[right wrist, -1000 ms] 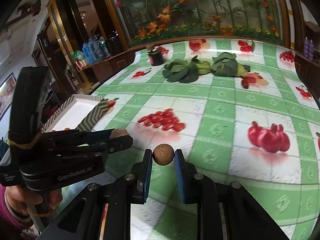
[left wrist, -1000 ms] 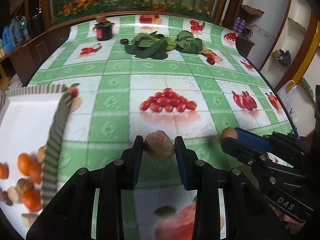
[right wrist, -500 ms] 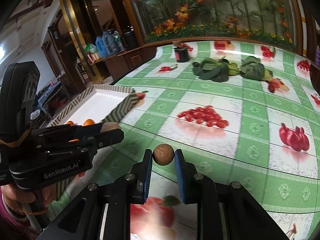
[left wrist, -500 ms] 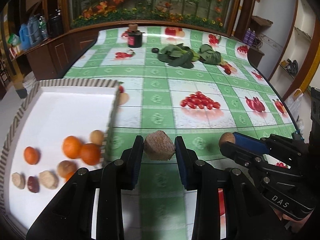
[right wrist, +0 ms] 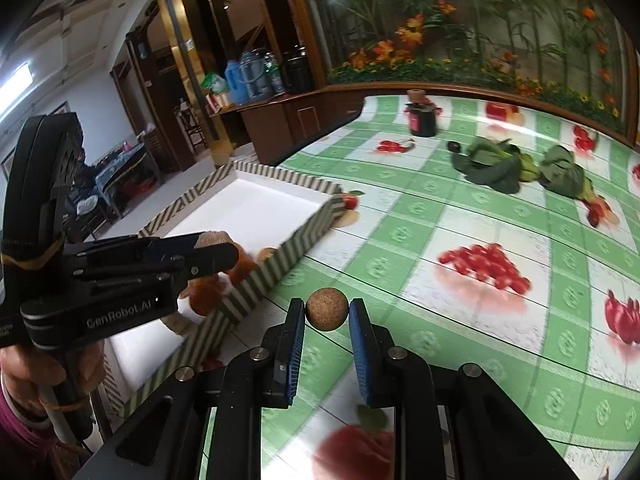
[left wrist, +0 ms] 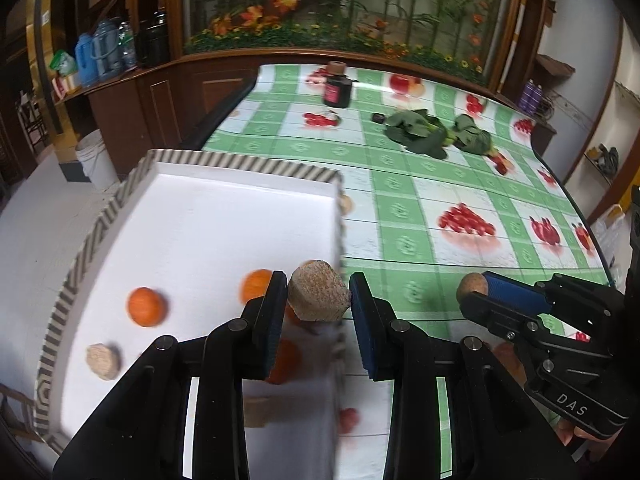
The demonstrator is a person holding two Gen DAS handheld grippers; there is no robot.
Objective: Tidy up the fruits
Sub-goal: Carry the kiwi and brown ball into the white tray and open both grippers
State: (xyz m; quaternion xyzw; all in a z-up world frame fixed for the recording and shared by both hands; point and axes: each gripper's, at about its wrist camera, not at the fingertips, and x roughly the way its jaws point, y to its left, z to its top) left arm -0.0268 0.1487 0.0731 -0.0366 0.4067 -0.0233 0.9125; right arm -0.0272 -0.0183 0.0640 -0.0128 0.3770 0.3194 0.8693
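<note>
Right tool (right wrist: 326, 316) clamps round brown fruit (right wrist: 327, 314) above checked tablecloth (right wrist: 460, 216), beside striped tray (right wrist: 256, 292).

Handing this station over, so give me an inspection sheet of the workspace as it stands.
Surface: table under a green-checked cloth with printed fruit.
Job's things: white tray with a striped rim at the table's left edge, holding oranges and tan pieces.
Clutter: leafy greens, dark jar, small dark object beside the greens.
Grippers: left gripper shut on a tan chunky fruit at the tray's right wall; right gripper shut on a round brown fruit above the cloth.
Cables: nothing seen.
Surroundings: wooden cabinets, blue bottles, flower mural, white bucket.
</note>
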